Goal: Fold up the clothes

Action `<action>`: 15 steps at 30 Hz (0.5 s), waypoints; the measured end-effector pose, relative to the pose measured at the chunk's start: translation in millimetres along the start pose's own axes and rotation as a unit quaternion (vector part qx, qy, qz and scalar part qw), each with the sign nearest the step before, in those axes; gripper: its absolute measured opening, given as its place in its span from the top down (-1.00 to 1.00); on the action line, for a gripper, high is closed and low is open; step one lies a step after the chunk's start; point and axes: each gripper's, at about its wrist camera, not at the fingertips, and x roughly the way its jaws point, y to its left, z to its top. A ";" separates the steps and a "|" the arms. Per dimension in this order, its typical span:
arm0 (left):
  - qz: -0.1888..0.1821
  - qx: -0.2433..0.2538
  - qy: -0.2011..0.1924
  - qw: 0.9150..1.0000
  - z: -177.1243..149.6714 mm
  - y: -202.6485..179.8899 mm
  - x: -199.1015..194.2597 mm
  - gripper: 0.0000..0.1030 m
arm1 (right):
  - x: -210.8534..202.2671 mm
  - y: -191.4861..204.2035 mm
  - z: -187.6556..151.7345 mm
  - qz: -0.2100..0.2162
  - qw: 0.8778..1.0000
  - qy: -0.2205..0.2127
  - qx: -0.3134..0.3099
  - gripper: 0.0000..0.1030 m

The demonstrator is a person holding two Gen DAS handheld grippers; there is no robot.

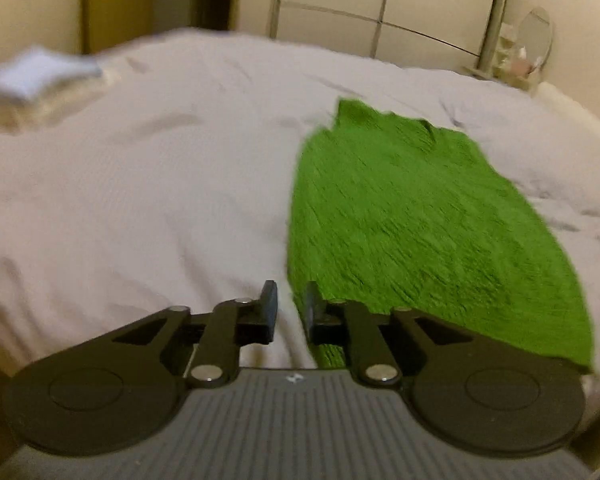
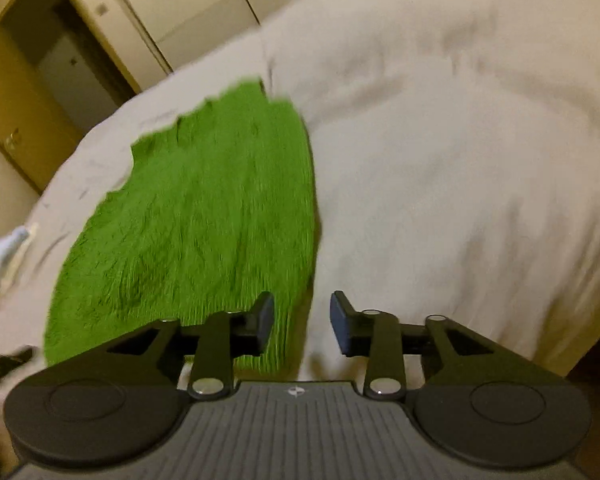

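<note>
A green knitted garment (image 1: 400,220) lies flat on the pale bed sheet (image 1: 140,200), folded into a long narrow shape. My left gripper (image 1: 292,304) hovers above the garment's near left edge. Its jaws stand a narrow gap apart, with only the sheet showing through. In the right wrist view the same green garment (image 2: 204,208) lies to the left on the bed sheet (image 2: 460,160). My right gripper (image 2: 302,316) is open over the garment's near right edge and holds nothing. Both views are blurred.
A small pile of folded white cloth (image 1: 32,76) sits at the bed's far left, and that white pile (image 2: 4,252) also shows at the left edge of the right wrist view. Behind the bed stand a wardrobe (image 1: 400,8) and a round mirror (image 1: 536,32). A doorway (image 2: 60,60) lies beyond.
</note>
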 end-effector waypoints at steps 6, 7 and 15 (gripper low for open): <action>-0.018 0.046 0.021 0.999 -14.5 -37.5 10.9 0.64 | 14.2 40.9 -5.4 0.031 0.998 -0.011 -0.055 -0.08; -0.009 0.051 0.041 0.998 -21.0 -42.3 21.7 0.64 | 22.2 43.8 -10.6 0.026 0.998 -0.001 -0.062 -0.08; 0.018 0.067 0.087 0.994 -51.0 -59.1 13.8 0.51 | 37.5 56.0 -51.2 -0.016 0.993 0.050 -0.103 -0.53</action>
